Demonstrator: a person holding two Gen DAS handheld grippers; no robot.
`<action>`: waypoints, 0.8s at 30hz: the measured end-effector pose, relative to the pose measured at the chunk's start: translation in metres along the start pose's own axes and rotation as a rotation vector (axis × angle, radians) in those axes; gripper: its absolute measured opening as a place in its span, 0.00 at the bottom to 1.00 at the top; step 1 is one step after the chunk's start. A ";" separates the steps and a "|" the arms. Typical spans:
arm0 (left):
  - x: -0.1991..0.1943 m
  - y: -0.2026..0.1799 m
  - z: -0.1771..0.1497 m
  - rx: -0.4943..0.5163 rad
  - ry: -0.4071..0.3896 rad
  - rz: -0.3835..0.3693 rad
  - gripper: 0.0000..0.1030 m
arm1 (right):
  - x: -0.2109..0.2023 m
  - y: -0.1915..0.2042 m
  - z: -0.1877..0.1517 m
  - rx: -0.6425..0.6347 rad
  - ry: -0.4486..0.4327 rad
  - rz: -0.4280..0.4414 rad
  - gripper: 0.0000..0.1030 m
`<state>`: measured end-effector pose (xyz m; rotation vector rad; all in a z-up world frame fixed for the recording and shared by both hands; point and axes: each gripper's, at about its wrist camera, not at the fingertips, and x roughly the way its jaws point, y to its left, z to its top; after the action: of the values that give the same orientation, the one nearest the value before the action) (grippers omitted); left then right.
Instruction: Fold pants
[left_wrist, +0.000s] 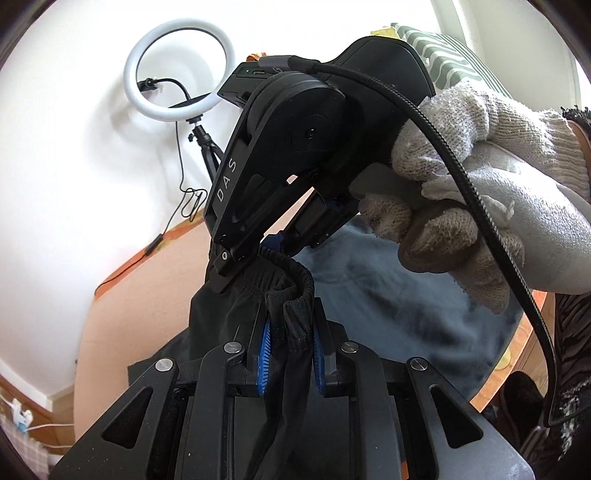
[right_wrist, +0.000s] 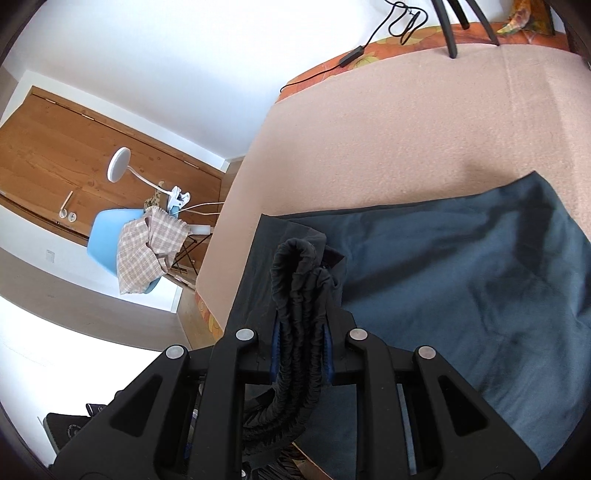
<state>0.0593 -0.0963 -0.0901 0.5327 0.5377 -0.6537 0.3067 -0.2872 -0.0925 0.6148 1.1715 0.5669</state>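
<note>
The dark pants (right_wrist: 461, 266) lie spread on a pink-covered bed (right_wrist: 388, 122), their elastic waistband lifted off it. In the left wrist view my left gripper (left_wrist: 291, 343) is shut on a bunched part of the waistband (left_wrist: 291, 291) between its blue pads (left_wrist: 264, 354). Just ahead and above, the right gripper's black body (left_wrist: 295, 147) sits in a gloved hand (left_wrist: 480, 184), pinching the same band. From the right wrist camera, my right gripper (right_wrist: 301, 350) is shut on gathered folds of the waistband (right_wrist: 299, 280), which trail down between the fingers.
A ring light on a tripod (left_wrist: 179, 86) stands at the bed's far side with its cable (right_wrist: 373, 33) running over the cover. A blue chair (right_wrist: 110, 236) with a checked cloth (right_wrist: 147, 247) and a clip lamp (right_wrist: 122, 162) stands by a wooden door (right_wrist: 55, 155).
</note>
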 end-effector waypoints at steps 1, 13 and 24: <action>0.001 -0.003 0.002 -0.006 -0.002 -0.008 0.16 | -0.005 -0.004 -0.002 0.003 -0.004 -0.004 0.18; 0.036 -0.044 0.014 -0.025 -0.003 -0.030 0.16 | -0.030 -0.055 -0.019 0.073 -0.006 -0.041 0.22; 0.068 -0.097 0.008 0.045 0.043 0.010 0.16 | -0.028 -0.095 -0.044 0.189 0.053 -0.094 0.42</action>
<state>0.0408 -0.1952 -0.1531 0.5930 0.5612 -0.6469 0.2647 -0.3671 -0.1523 0.7046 1.3062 0.3973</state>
